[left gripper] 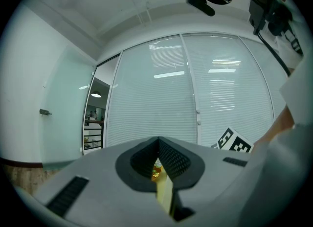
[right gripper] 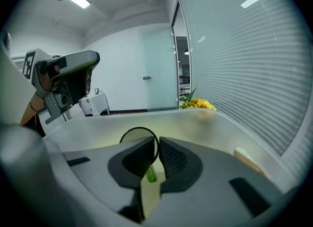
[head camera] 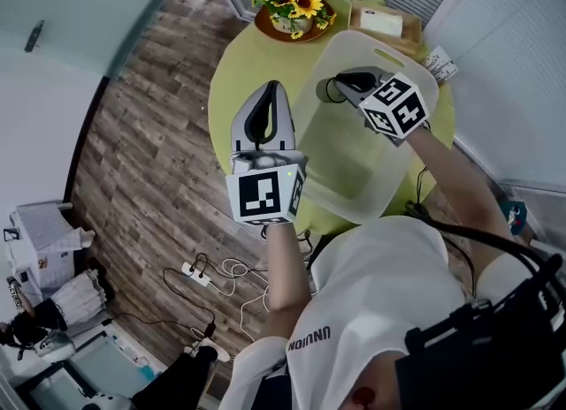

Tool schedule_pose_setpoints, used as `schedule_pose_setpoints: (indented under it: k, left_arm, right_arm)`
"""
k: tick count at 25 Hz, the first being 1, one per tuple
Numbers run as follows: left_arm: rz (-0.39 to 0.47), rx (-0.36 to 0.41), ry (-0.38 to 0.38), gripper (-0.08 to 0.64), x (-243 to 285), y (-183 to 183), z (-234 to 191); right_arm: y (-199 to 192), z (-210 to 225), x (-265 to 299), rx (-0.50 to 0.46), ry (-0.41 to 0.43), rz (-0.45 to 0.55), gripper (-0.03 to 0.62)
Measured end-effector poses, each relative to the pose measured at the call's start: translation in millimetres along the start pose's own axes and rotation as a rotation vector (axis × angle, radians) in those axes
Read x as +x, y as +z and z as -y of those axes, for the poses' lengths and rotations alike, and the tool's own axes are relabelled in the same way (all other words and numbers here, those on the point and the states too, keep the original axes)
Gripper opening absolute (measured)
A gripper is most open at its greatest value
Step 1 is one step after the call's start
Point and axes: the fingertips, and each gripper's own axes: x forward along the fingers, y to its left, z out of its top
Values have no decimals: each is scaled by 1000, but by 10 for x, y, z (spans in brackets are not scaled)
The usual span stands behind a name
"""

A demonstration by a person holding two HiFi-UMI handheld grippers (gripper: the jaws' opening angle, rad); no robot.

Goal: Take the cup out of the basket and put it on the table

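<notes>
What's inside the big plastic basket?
A clear cup with a dark rim is in the basket, pinched by the right tool. The tool covers the cup's lower part, so I can't see that.

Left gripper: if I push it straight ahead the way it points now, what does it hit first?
Most likely the sunflower bouquet at the far edge of the table, glimpsed between the left gripper's jaws. Nothing nearer shows in that line, though depth is unclear.
</notes>
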Motion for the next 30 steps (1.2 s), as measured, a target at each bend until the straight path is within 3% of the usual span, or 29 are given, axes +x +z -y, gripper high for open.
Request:
schedule_pose_setpoints:
  k: [30]
  left_arm:
    - [11, 11, 14, 14, -31, 31, 2]
  right_arm:
    - [250, 38, -208, 105, 1, 146, 44]
